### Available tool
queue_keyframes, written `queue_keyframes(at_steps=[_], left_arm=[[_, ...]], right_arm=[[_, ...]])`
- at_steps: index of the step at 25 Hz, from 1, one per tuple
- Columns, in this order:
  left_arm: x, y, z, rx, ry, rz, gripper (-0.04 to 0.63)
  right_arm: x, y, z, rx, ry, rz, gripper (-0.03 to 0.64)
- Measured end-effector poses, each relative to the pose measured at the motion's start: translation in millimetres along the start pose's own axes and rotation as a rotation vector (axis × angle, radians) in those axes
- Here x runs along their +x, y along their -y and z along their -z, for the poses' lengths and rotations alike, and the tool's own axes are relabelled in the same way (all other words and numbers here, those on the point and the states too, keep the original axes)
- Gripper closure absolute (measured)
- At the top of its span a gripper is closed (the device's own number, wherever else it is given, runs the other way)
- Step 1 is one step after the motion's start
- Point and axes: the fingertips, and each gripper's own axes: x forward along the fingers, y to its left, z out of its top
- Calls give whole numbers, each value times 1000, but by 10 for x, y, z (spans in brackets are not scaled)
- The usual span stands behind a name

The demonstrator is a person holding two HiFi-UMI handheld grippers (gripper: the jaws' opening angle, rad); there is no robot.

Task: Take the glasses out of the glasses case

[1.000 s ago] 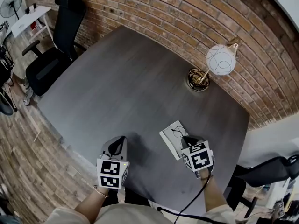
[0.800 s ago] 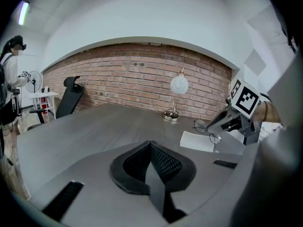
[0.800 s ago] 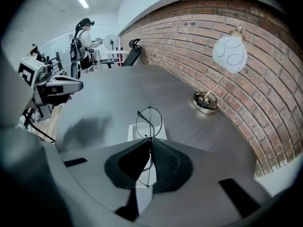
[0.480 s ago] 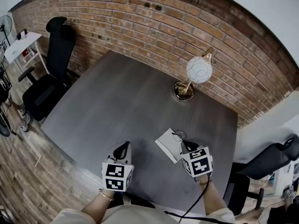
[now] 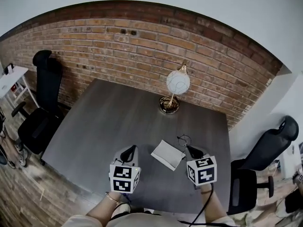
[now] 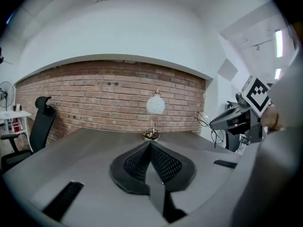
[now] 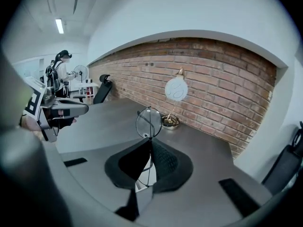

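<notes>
Grey table (image 5: 94,122) meets a brick wall, with a globe lamp (image 5: 177,82) at the far side. My left gripper (image 5: 129,151) hovers near left, jaws together on nothing. The white glasses case (image 5: 167,154) lies just right of it. My right gripper (image 5: 193,151) pinches the glasses (image 5: 183,139), seemingly clear of the case.

Red brick wall (image 5: 118,46) behind dark grey matte table (image 5: 94,122) carrying white globe lamp on brass base (image 5: 177,82); black office chairs at left (image 5: 42,103) and right (image 5: 265,150); brown wood-plank floor (image 5: 26,190).
</notes>
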Motion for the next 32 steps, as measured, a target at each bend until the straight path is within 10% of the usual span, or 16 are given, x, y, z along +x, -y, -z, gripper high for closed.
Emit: queue_keyframes(at_steps=[16,32], left_arm=[[359,338,-662,47,99,128,581],[449,432,-942,49,155,110,581]], right_arm=[[-815,513,-270,273,304,327,577],[-1086,800,-161,376,450,456,577]])
